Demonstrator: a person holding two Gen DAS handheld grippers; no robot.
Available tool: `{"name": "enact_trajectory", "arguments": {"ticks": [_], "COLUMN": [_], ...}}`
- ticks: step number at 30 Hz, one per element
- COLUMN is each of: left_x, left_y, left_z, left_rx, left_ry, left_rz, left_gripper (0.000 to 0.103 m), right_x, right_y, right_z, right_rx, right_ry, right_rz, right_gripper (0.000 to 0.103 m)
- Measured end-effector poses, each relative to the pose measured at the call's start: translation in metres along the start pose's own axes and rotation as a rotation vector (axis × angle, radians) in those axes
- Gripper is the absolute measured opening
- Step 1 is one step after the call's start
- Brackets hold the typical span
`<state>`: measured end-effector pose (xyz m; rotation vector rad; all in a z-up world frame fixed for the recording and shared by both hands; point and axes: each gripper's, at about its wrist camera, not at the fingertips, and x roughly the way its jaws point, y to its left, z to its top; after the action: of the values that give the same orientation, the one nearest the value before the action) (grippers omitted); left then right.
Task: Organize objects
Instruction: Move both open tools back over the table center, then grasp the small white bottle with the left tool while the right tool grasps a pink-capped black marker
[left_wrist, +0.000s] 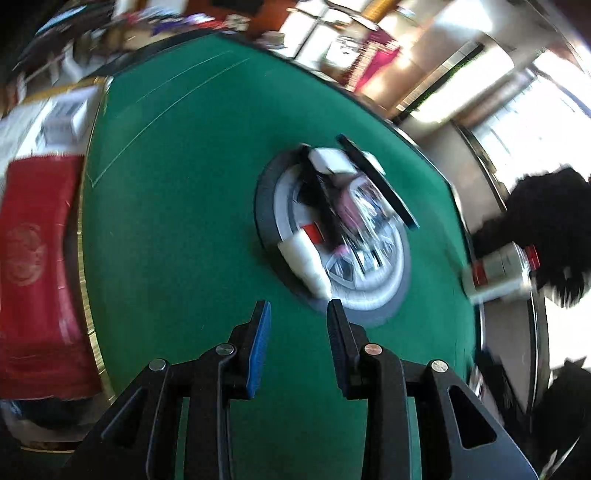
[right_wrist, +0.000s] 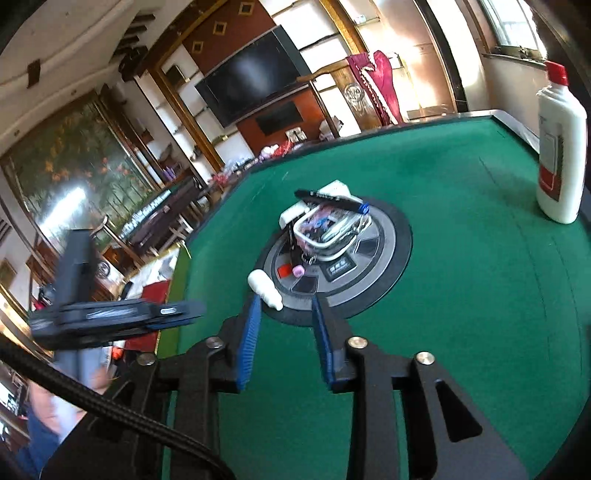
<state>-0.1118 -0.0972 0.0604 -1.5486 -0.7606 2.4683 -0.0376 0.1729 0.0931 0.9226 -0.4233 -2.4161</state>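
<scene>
On the green table (right_wrist: 461, 258) a round grey centre panel (right_wrist: 369, 258) carries a clear pouch (right_wrist: 328, 230) of small items. A black pen (right_wrist: 332, 197) lies across the pouch. A small white bottle (right_wrist: 264, 290) lies at the panel's near rim, beside a pink die (right_wrist: 298, 272) and a red piece (right_wrist: 285, 271). My right gripper (right_wrist: 285, 301) hovers just short of the small bottle, jaws apart, gripping nothing. My left gripper (left_wrist: 298, 306) is open and empty near the panel (left_wrist: 369, 295). In the blurred left wrist view the pouch (left_wrist: 354, 206) and small bottle (left_wrist: 303, 262) also show.
A tall white bottle with a red cap (right_wrist: 559, 147) stands at the table's far right edge, seen also as the tall bottle (left_wrist: 502, 273). A red cloth-covered object (left_wrist: 37, 258) sits off the left edge. The left gripper (right_wrist: 184, 310) shows blurred at left. A black fuzzy shape (left_wrist: 546, 229) lies beyond the table.
</scene>
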Motion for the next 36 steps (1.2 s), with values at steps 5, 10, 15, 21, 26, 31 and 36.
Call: {"name": "enact_trajectory", "arguments": {"ticks": [5,10,15,21,26,31,36], "left_x": [0.026,0.055,0.076,0.052,0.028,0.030,0.025], "left_y": [-0.018,-0.040,-0.045,-0.020,0.014,0.026,0.036], "left_z": [0.014,0.021,0.020,-0.005,-0.018,-0.014,-0.010], "left_rx": [-0.036,0.014,0.105,0.267,0.290,0.287,0.263], "left_ry": [-0.009,-0.025,-0.035,-0.094,-0.114,-0.105,-0.090], "left_rz": [0.080,0.202,0.236,0.256,0.191,0.138,0.105], "left_gripper": [0.027,0.027,0.022,0.022,0.022,0.022,0.022], "right_x": [-0.011,-0.014,-0.013,-0.004,0.023,0.070,0.133], "right_y": [-0.007,-0.009,-0.010,-0.013,-0.003,0.024,0.060], "right_z": [0.000,0.001,-0.001,-0.005,-0.013,-0.008,0.018], "right_rx": [0.017,0.034,0.022,0.009,-0.072,-0.175,-0.272], "right_ry": [-0.021,-0.038,-0.038,-0.026,0.036,0.140,0.202], "right_rz": [0.023,0.034,0.022,-0.007,0.000,-0.048,-0.099], "right_gripper": [0.033,0.033,0.033,0.033,0.033,0.033,0.033]}}
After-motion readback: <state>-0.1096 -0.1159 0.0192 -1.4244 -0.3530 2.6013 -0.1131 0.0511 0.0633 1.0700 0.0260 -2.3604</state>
